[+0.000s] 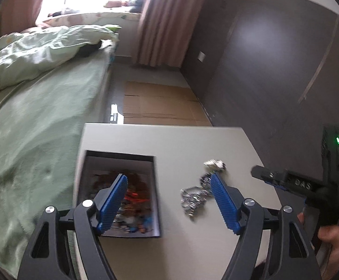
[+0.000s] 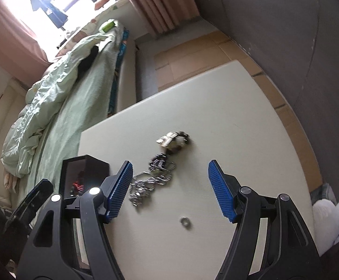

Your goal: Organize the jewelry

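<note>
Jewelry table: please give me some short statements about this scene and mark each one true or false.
1. Both grippers, left and right, are open and empty. True.
2. The black box already holds colourful pieces. True.
3. The silver chains lie inside the box. False: they lie on the white table, beside it.
4. A small ring lies apart from the chains. True.
5. The table stands beside a sofa. False: beside a bed.

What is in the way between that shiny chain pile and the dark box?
Nothing visible. The silver chains lie on bare white table right of the open box, and both open grippers, left and right, hold nothing.
</note>
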`<state>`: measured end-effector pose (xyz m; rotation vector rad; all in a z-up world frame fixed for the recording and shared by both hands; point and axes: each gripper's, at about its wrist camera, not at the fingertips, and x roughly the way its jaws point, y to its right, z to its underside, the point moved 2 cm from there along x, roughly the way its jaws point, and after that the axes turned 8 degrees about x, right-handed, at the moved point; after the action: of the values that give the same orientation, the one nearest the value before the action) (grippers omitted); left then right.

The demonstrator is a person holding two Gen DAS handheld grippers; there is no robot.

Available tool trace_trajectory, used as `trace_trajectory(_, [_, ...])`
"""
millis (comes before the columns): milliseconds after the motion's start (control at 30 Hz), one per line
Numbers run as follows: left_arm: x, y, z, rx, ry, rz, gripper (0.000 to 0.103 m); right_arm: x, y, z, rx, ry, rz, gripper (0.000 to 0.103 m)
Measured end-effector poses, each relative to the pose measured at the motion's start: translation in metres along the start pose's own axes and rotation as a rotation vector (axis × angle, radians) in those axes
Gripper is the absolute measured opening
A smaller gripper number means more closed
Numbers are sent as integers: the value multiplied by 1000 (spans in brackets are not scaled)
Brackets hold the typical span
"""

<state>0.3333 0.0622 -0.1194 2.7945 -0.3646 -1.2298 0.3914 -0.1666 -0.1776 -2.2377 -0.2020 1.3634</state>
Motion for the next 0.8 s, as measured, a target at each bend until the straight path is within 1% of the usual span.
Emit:
trace_trajectory(67, [7,14,1,35,-17,17,66,0,9,-2,14,-18,11,68])
trace_trajectory(100, [10,20,1,52,-27,25,65,0,14,-2,19,-25,17,74])
trace_trajectory(167, [18,34,4,88,-52,41,61,-2,23,-4,31,-29,32,78])
trace_trajectory(267, [29,49,9,125,-82,49,58,-5,35,-6,44,-36,42,78])
trace_trajectory(367, [40,59,15,148,-115,46,54,-7,42,-5,36,-62,49,78])
trace_trajectory(433, [50,63,19,154,-139,43,52,-9,41,-4,7,-58,70,78])
trace_trajectory(533, [61,69,24,165,-163,41,48,-15,39,0,-68,-40,98,78])
trace_trajectory(667, [76,78,32,186,-190,31,48,-19,47,0,-96,-32,104,77])
trace_trajectory(800, [92,82,38,195,-209,13,47,-25,59,-4,-90,-16,104,71])
